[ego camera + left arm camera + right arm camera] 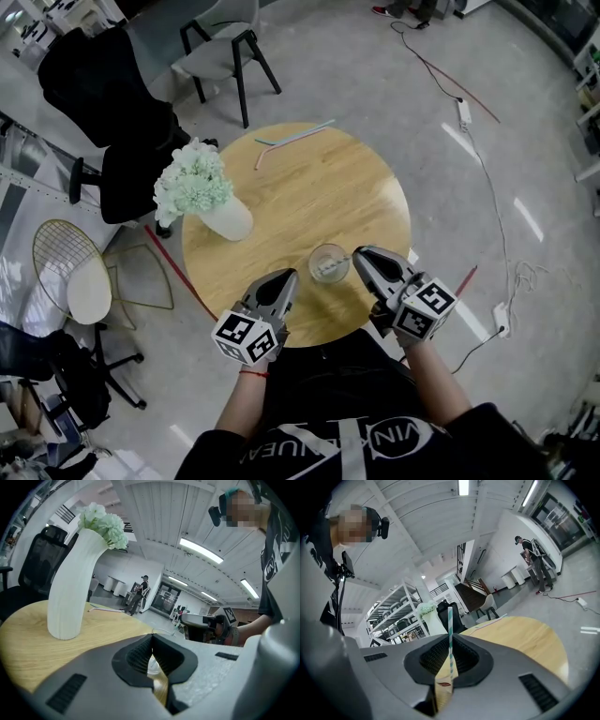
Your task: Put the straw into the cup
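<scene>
Head view, looking steeply down: nearest is the person's black shirt (356,431), both forearms reaching forward to the near edge of a round wooden table (319,187). The left gripper (284,278) sits at the table's near edge, pointing at a clear cup (328,263) just ahead and to its right. Its own view shows the jaw tips meeting with nothing held, and the cup shows through the gap beneath them. The right gripper (359,253) points in from the other side, its tip just beside the cup's right rim. Its jaws are pinched narrow on a green-and-white striped straw (450,634), which stands upright between the pads and rises above them. From the left gripper view the straw stands at the cup's rim by the right gripper's tip; whether its lower end is inside the cup cannot be told. Farther left on the table stands a white ribbed vase (230,223) holding pale green flowers (192,183). At the table's far edge lie two spare straws (298,136), close together. Beyond the table are a black office chair (103,84) at the left, a grey chair (220,47) at the top and a white cable (487,178) trailing over the grey floor at the right.
</scene>
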